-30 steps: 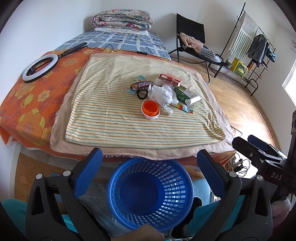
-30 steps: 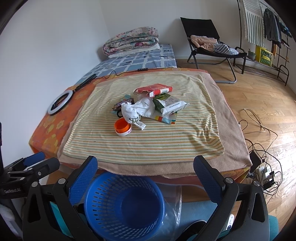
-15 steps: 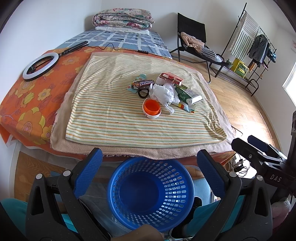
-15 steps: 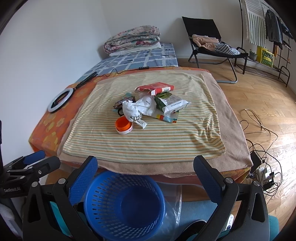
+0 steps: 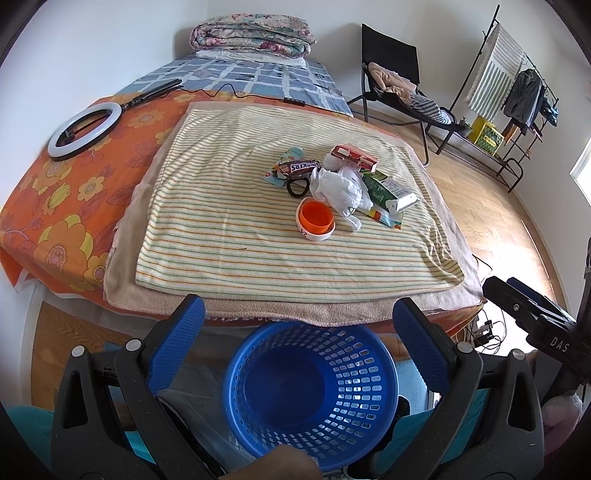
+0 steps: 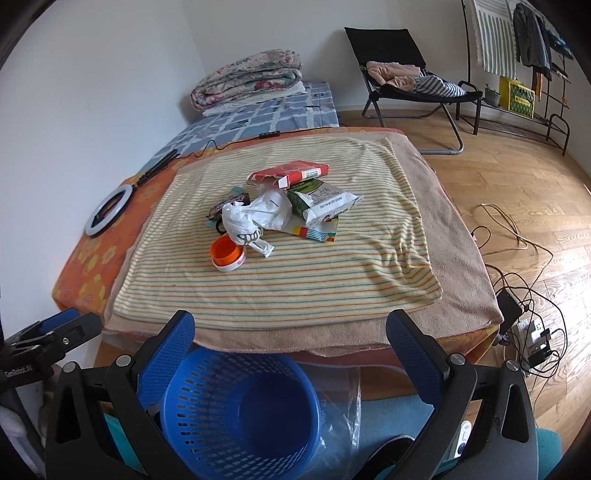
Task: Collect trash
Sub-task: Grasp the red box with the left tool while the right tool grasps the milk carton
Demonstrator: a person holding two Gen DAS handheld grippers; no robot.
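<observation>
A pile of trash lies in the middle of the striped towel (image 5: pixel 229 236): an orange-and-white cup (image 5: pixel 315 220), a crumpled white plastic bag (image 5: pixel 338 190), a Snickers wrapper (image 5: pixel 299 167), a red carton (image 5: pixel 354 157) and a green pack (image 5: pixel 388 192). The same cup (image 6: pixel 227 253), bag (image 6: pixel 260 216), carton (image 6: pixel 291 171) and pack (image 6: pixel 321 201) show in the right wrist view. A blue basket (image 5: pixel 310 391) (image 6: pixel 240 410) stands on the floor below the bed's near edge. My left gripper (image 5: pixel 299 325) and right gripper (image 6: pixel 291 336) both hang open over the basket, well short of the trash.
A white ring light (image 5: pixel 83 129) lies on the orange floral sheet at left. Folded quilts (image 5: pixel 253 35) sit at the far end. A black chair (image 6: pixel 413 81), a clothes rack (image 5: pixel 517 96) and floor cables with a power strip (image 6: pixel 528 325) stand to the right.
Both views have shifted slightly forward toward the bed. The grippers stay open and the trash has not moved.
</observation>
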